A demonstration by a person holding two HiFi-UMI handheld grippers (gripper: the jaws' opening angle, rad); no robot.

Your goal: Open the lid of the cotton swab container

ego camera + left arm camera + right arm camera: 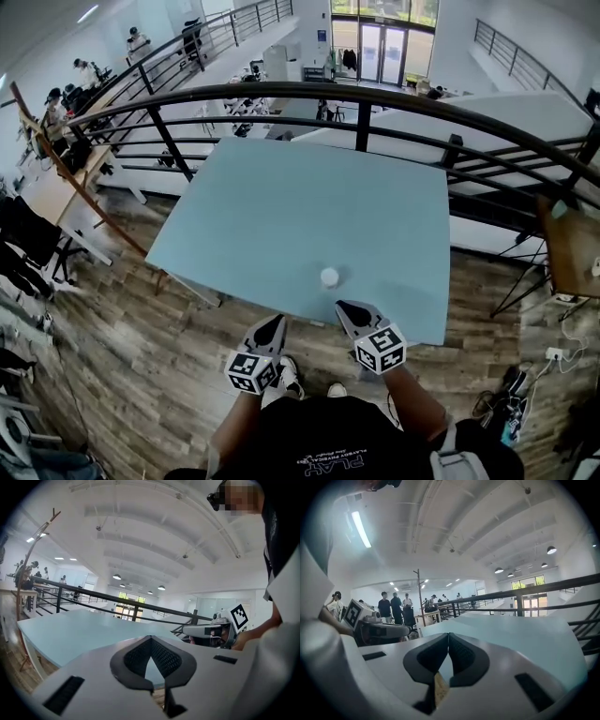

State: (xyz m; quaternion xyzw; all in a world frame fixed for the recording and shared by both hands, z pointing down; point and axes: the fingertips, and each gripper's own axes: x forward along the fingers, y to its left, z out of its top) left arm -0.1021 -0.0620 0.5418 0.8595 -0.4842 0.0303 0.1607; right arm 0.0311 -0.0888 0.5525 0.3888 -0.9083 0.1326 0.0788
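A small white round cotton swab container (329, 277) stands upright on the pale blue surface (281, 206), close to its near edge and apart from both tools. From the head view it sits just beyond the two tips and nearer the right one. It is too small there to tell how its lid sits. The left hand-held gripper (278, 322) is pressed together, its dark ribbed pads meeting at the tip, and it shows over the wooden floor (141, 375) just short of the surface's near edge. The right hand-held gripper (343, 307) is likewise pressed together, pad against pad, and its tip overlaps that edge just beside the container. Both point forward and slightly down, side by side and apart from each other. Each shows in the other's gripper view, with its marker cube. A dark metal railing (356, 94) curves behind the surface's far side.
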